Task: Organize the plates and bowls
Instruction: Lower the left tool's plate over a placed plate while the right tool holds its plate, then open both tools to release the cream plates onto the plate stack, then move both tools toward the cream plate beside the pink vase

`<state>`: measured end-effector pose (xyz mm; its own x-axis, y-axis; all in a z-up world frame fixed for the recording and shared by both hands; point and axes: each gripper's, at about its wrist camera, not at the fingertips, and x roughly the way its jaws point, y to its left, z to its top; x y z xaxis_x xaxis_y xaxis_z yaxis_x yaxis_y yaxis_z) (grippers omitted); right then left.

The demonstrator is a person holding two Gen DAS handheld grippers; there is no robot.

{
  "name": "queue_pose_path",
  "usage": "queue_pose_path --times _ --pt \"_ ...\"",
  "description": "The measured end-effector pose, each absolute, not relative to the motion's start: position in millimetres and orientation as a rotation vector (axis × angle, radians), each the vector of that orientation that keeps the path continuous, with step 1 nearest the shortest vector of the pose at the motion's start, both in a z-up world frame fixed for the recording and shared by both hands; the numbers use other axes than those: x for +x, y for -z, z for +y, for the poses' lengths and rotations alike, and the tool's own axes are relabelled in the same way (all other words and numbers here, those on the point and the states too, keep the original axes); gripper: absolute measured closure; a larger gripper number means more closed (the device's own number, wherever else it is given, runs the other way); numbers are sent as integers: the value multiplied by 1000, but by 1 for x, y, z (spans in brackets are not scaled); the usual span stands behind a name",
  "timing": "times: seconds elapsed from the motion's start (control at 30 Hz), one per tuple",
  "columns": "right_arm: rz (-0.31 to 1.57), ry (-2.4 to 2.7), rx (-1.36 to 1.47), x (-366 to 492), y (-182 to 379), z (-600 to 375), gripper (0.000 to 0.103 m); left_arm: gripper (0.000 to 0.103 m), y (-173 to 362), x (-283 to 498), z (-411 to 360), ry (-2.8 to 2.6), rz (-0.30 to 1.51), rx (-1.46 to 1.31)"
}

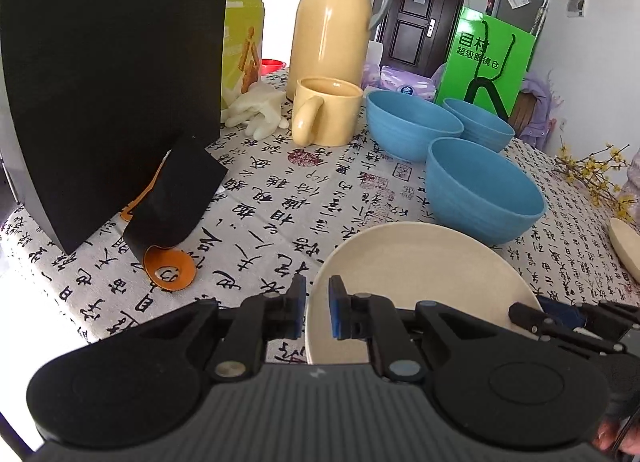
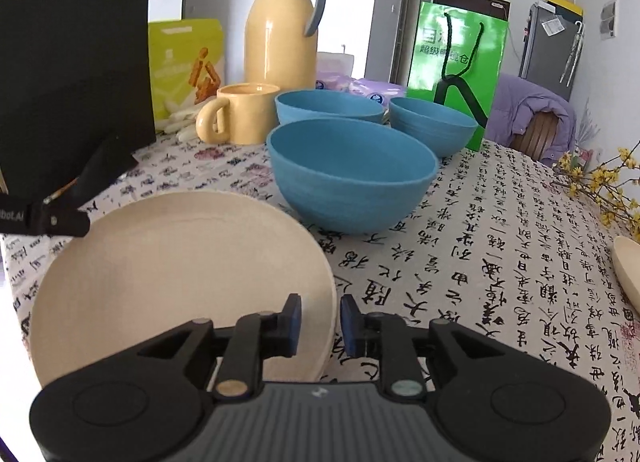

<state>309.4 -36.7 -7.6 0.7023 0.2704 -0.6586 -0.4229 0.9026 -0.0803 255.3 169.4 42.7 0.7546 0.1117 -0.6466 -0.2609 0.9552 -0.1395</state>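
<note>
A cream plate [image 1: 420,282] [image 2: 180,270] is held over the patterned tablecloth, close to me. My left gripper [image 1: 318,308] is shut on its left rim, with the blue pads on either side of the edge. My right gripper [image 2: 322,326] straddles the opposite rim, open, with a gap between the outer pad and the edge. Three blue bowls stand behind the plate: a near one [image 1: 480,190] [image 2: 352,174] and two farther back [image 1: 412,126] [image 1: 478,122]. A second cream plate [image 1: 626,246] [image 2: 628,266] lies at the right edge.
A yellow mug [image 1: 326,112] and a tall yellow jug [image 1: 332,18] stand behind the bowls. A black bag [image 1: 108,74] with an orange tag [image 1: 170,268] fills the left. A green bag [image 1: 486,62], tissue packs and yellow flowers [image 1: 596,174] sit at the back right.
</note>
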Motion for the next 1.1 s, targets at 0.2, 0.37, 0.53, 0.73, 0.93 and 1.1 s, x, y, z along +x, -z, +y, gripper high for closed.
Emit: queue_pose_path --times 0.2,0.37,0.53,0.73,0.93,1.1 --pt "662 -390 -183 301 -12 -56 78 91 -54 249 154 -164 682 -223" --pt "638 -390 -139 286 -25 -78 75 91 -63 240 129 -113 677 -206" --pt "613 -349 -82 262 -32 -121 64 72 -68 229 87 -16 669 -179" --pt "598 -218 15 224 -29 -208 59 58 -62 215 15 141 677 -138" --pt "560 -47 64 187 -24 -296 56 41 -44 206 -42 197 698 -142" --pt "530 30 74 169 -19 -343 53 33 -38 207 -83 225 704 -106"
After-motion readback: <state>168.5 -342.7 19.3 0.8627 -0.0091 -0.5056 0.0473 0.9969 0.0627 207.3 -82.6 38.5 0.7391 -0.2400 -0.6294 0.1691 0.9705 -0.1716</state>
